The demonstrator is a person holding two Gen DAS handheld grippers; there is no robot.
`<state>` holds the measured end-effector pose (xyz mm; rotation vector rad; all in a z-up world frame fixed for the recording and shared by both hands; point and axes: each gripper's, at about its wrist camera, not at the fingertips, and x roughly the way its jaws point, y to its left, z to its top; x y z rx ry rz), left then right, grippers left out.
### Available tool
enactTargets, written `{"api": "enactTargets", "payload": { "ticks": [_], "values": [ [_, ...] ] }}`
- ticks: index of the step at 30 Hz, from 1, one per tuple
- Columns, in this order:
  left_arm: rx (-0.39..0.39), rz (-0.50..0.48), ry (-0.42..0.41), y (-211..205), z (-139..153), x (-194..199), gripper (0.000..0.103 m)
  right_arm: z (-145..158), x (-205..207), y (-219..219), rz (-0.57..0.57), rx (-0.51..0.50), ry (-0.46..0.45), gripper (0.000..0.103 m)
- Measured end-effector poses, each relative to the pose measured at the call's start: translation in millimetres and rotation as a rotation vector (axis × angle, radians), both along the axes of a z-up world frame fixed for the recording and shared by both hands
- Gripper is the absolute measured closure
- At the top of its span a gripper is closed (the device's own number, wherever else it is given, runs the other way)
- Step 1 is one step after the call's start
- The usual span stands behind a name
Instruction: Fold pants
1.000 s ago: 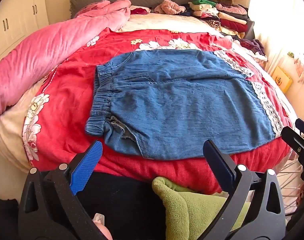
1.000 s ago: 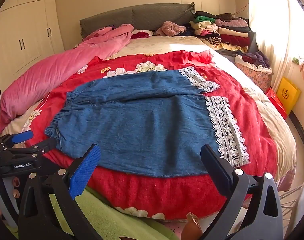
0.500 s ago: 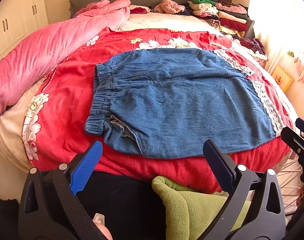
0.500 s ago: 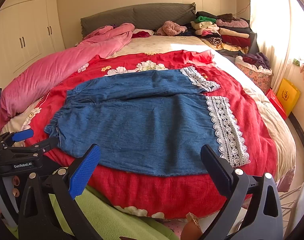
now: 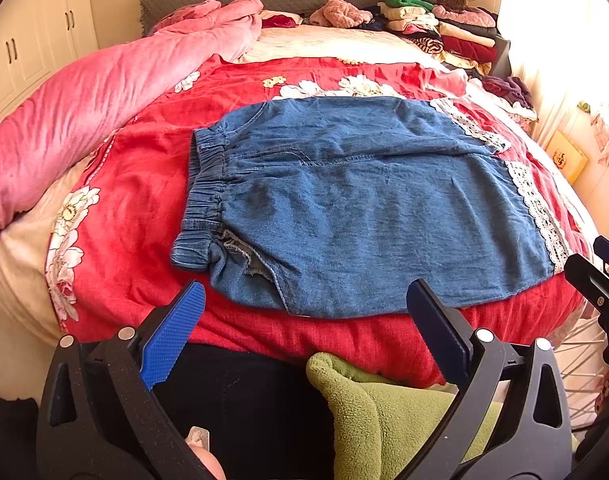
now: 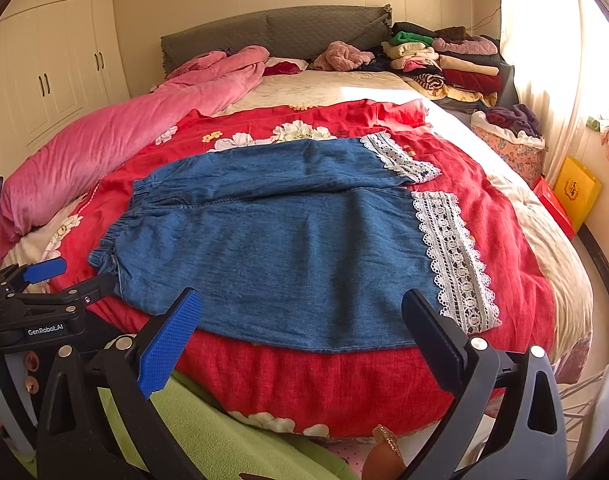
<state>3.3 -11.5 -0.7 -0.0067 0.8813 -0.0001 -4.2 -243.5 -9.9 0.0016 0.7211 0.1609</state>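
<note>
Blue denim pants with white lace cuffs lie flat on a red flowered bedspread, elastic waistband to the left, legs to the right. They also show in the right wrist view. My left gripper is open and empty, held off the bed's near edge below the waistband end. My right gripper is open and empty, off the near edge below the leg end. The left gripper also shows at the left of the right wrist view.
A pink quilt lies along the left of the bed. Stacks of folded clothes sit at the back right by the grey headboard. A green fleece lies below the grippers. A yellow box stands right of the bed.
Both grippers have lifted slightly and shifted a little; the pants sit a touch lower in the views. The pants themselves have not moved.
</note>
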Motion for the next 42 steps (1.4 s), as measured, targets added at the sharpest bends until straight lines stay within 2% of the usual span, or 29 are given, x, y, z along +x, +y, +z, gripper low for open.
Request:
{"api": "enactTargets", "payload": {
  "ticks": [21,28,36,42],
  "values": [
    [0.001,0.004,0.002,-0.4,-1.8,1.0,0.008,-2.0,1.4,0.4,0.001,-0.003,0.005,0.004],
    [0.0,0.002,0.005,-0.6,-6.0,6.6,0.008,-5.2,8.0,5.6,0.039,-0.017,0.016,0.004],
    [-0.011,0.009,0.01,12.8,-6.5,34.8,0.008,0.1,37.4,16.8,0.103,-0.036,0.018,0.004],
    [-0.017,0.064,0.028,45.5,-8.7,70.7,0.008,6.4,78.6,36.8,0.176,-0.059,0.02,0.004]
  ]
}}
